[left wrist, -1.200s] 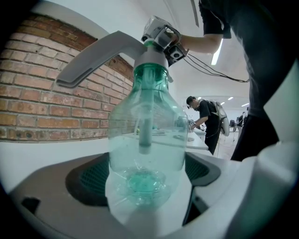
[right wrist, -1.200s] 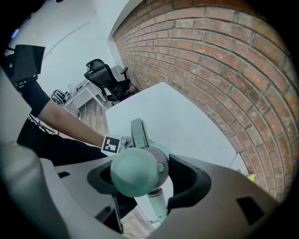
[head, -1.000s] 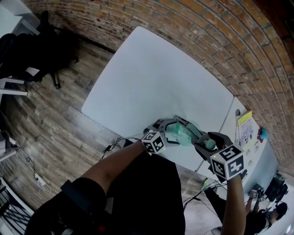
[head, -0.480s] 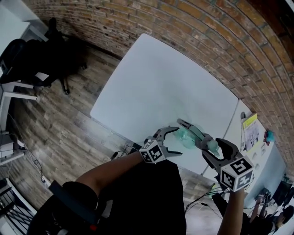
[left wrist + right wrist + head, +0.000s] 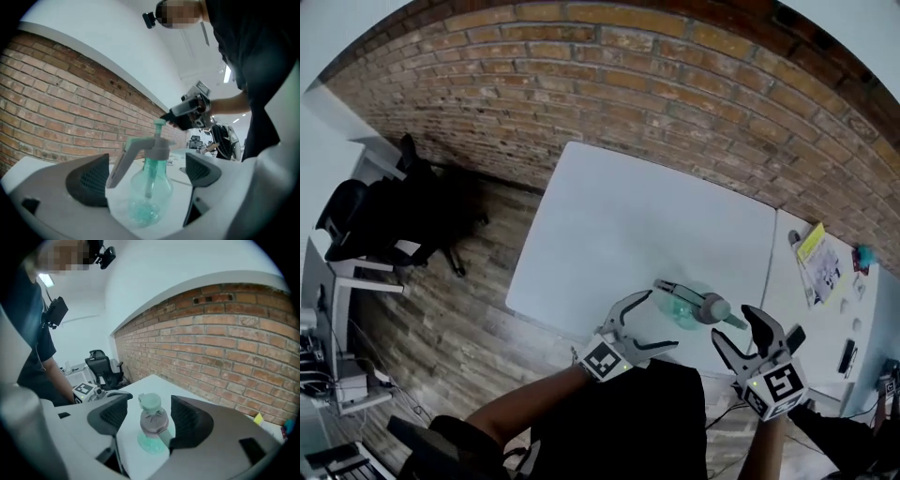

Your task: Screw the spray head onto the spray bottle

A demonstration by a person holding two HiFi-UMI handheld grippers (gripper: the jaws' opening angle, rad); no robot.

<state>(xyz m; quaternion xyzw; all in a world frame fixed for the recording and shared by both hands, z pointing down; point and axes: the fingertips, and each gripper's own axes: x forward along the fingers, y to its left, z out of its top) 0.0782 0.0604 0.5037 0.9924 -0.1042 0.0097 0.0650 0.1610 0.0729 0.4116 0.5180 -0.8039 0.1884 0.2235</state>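
Observation:
A clear teal spray bottle (image 5: 692, 306) stands upright on the white table (image 5: 609, 216) near its front edge, with the grey spray head (image 5: 711, 307) and its long lever sitting on the neck. My left gripper (image 5: 662, 320) is open just left of it, touching nothing. My right gripper (image 5: 733, 324) is open just right of it. In the left gripper view the bottle (image 5: 149, 192) stands beyond the open jaws of the gripper (image 5: 145, 180). The right gripper view shows the head's teal knob (image 5: 150, 401) between the spread jaws of the gripper (image 5: 149, 417), apart from both.
A brick wall (image 5: 675, 84) runs behind the table. A second white table (image 5: 825, 309) with papers (image 5: 820, 262) and small items adjoins on the right. A black office chair (image 5: 384, 220) stands on the wooden floor (image 5: 469, 281) to the left.
Both grippers have let go of the bottle and drawn back toward the person, left first, then right. The bottle now stands alone on the table. The head view has tilted up.

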